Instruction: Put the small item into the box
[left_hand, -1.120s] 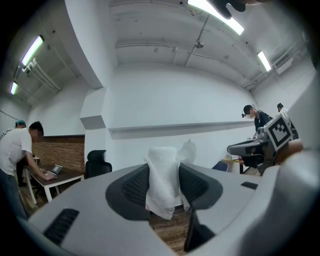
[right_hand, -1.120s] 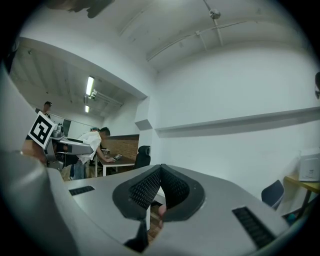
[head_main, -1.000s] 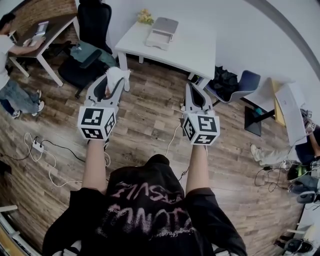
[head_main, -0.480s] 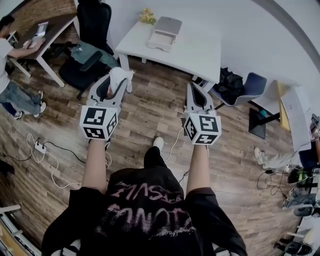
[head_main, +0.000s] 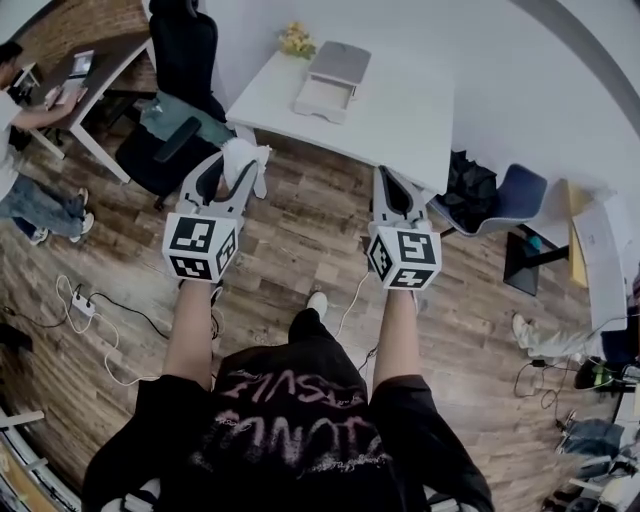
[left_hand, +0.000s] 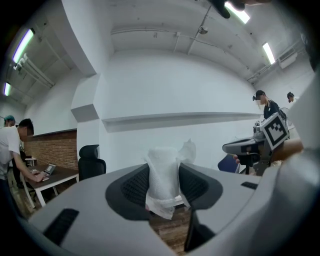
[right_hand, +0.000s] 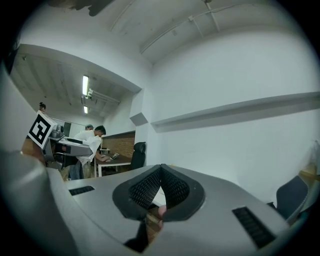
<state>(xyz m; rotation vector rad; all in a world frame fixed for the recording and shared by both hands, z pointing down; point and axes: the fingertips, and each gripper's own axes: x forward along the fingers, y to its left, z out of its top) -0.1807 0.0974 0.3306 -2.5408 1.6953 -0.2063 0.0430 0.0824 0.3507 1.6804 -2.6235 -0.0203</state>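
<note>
The left gripper (head_main: 228, 170) is clamped on a white wad of tissue (left_hand: 164, 175), which sits squeezed between the two ribbed pads with loose ends sticking out above and below. The right gripper (head_main: 388, 182) has its jaws pressed together at the tips and carries nothing. Both are held out over the wooden floor (head_main: 300, 230), short of the near edge of the white table (head_main: 410, 120).

The step in hand looks like carrying the tissue to the table. To do it well, the grip should stay as firm as it is, since crumpled paper is light and can slip out or catch on a pad. The left gripper should be brought right over the open part of the box (head_main: 322, 95) and lowered close before the jaws part, so that the wad drops inside and does not drift onto the table top. A loose end may cling to one pad, so a slight shake or a slow lift away may be needed. The right gripper could steady the box if it slides.

The box stands near the far left corner of the table, beside a small yellow bunch (head_main: 293, 38) at that corner. Its lid appears raised behind a pale open tray. From here I cannot make out anything inside it.
</note>
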